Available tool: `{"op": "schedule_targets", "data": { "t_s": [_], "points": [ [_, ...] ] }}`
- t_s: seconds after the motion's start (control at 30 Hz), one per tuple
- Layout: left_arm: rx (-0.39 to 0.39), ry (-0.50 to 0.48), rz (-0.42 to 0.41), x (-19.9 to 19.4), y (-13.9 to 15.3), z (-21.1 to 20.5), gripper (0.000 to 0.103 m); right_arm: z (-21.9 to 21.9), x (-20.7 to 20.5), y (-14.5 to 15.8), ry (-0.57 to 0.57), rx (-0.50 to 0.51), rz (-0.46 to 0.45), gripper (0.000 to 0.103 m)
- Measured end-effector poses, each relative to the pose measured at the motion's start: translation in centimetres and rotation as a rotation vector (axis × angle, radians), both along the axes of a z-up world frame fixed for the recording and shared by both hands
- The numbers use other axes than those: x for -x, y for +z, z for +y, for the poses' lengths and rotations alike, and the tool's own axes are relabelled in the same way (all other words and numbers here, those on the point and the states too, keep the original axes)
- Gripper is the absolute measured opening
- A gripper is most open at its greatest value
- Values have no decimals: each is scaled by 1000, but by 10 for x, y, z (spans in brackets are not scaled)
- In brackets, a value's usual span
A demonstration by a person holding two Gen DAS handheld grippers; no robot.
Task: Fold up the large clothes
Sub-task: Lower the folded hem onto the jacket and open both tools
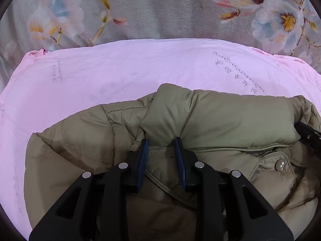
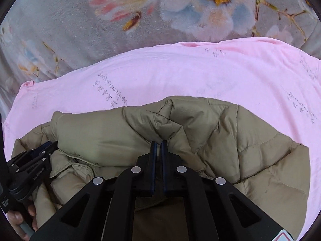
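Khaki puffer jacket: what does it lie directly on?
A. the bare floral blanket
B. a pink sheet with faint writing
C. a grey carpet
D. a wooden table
B: the khaki puffer jacket rests on the pink sheet, which itself covers the floral blanket.

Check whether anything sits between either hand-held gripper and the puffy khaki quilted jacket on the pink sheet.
Nothing visible does. The left hand-held gripper has its tips on the puffy khaki quilted jacket, a fold between the jaws. The right hand-held gripper is shut with its tips in the fabric. Only the pink sheet surrounds the jacket.
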State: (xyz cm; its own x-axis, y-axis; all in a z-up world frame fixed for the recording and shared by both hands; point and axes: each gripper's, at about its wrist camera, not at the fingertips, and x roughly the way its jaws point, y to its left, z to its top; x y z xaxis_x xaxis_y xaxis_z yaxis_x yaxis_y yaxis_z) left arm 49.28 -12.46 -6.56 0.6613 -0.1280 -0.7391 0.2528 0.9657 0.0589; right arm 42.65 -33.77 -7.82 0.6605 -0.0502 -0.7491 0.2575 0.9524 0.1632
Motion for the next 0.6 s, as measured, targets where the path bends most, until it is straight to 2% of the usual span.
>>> {"op": "schedule_targets", "data": {
  "t_s": [0.23,0.33,0.4,0.43,0.5,0.57,0.6],
  "points": [
    [0,-1,4,-1,0,-1,26,14,-4,-10,-7,111,7,0],
    [2,-1,5,-2,0,-1,26,11,-3,-10,-7,86,-6,0],
    [33,1,13,2,3,5,26,5,6,-7,-7,36,-8,0],
    [51,3,24,8,6,11,27,5,14,-2,-13,17,0,7],
    [90,11,27,34,20,33,40,7,56,20,-4,-27,-37,12],
    [130,-16,4,67,33,60,54,10,104,41,25,-6,-75,16],
    [150,-23,-10,91,40,80,59,9,133,48,31,11,-84,26]
  ]
}}
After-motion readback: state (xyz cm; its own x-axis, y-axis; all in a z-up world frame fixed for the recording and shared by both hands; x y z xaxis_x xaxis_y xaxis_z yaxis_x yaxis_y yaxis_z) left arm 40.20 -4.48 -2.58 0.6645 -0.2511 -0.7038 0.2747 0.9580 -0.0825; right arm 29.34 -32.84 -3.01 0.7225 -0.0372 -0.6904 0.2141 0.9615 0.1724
